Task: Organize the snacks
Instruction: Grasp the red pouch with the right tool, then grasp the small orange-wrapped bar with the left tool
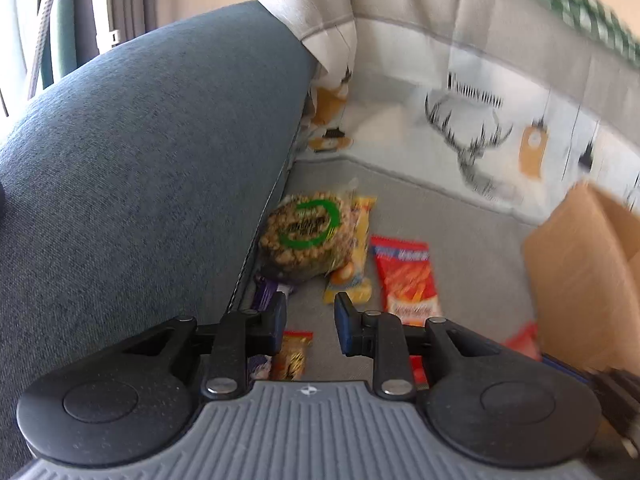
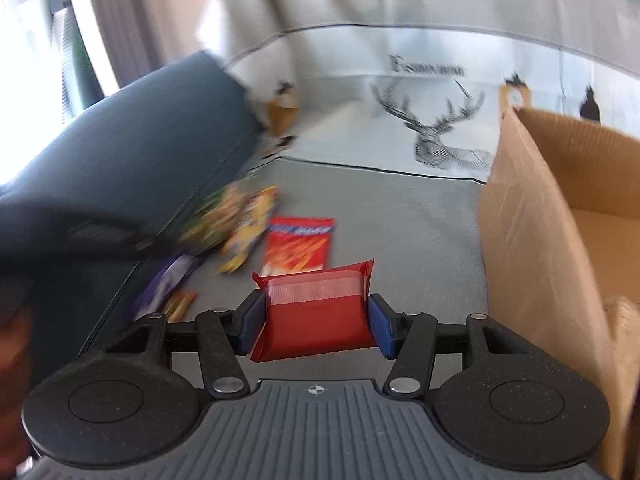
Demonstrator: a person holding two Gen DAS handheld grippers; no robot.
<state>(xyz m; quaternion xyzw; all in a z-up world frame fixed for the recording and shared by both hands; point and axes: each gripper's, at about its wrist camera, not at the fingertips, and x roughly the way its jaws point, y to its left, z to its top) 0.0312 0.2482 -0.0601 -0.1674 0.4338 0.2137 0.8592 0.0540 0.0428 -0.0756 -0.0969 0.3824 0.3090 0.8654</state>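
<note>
Right gripper: clamped across a small red foil snack packet, both blue pads pressing its sides, lifted for carrying.
Open brown cardboard box: just right, probably the destination.
Left gripper: jaws narrowly apart, empty, above the grey sofa seat.
Remaining snacks: round nut bag with green ring, yellow packet, red-orange stick packet, clustered far left by the blue-grey armrest; blurred.

Two wrist cameras look steeply down along their tools, close over a grey sofa seat; both share the deer-print cover and cardboard box.

Red packet, brown cardboard box, blue-grey armrest, deer-print white cover.
</note>
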